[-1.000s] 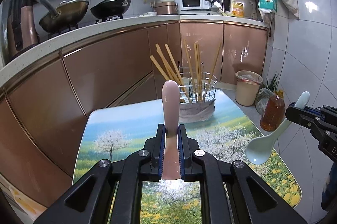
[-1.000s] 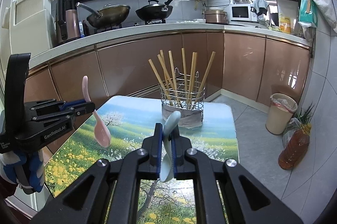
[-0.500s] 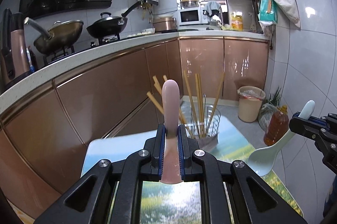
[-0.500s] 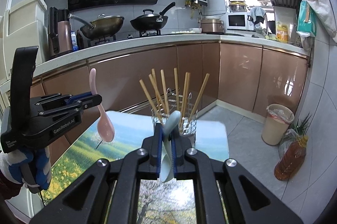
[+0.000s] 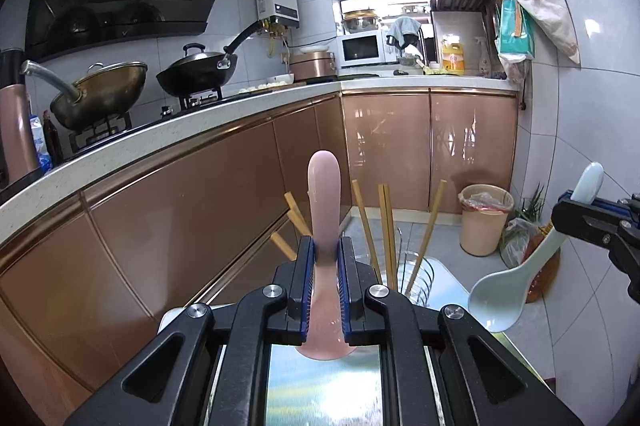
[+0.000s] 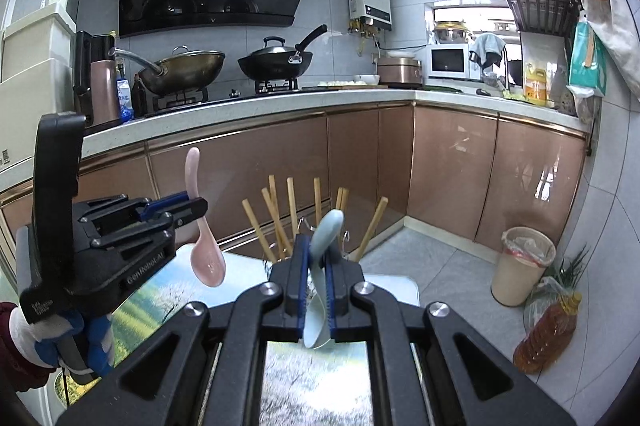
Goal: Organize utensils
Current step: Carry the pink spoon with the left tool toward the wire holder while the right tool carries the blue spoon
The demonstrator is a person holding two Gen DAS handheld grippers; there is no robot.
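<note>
Left wrist view shows the left gripper clamping the pink spoon handle-up and the right gripper pinching the pale blue spoon likewise (bowls hanging down, probably for dropping in), with the wire chopstick holder at twelve o'clock.

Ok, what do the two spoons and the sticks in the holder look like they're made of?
Pink spoon: glossy, thick and smooth, likely glazed ceramic, possibly melamine.
Pale blue spoon: same rounded shape and sheen, probably the same material.
Chopsticks: matte tan with squared ends, look like bamboo or wood.
Wire holder: thin shiny rods, apparently chromed or stainless metal.
</note>
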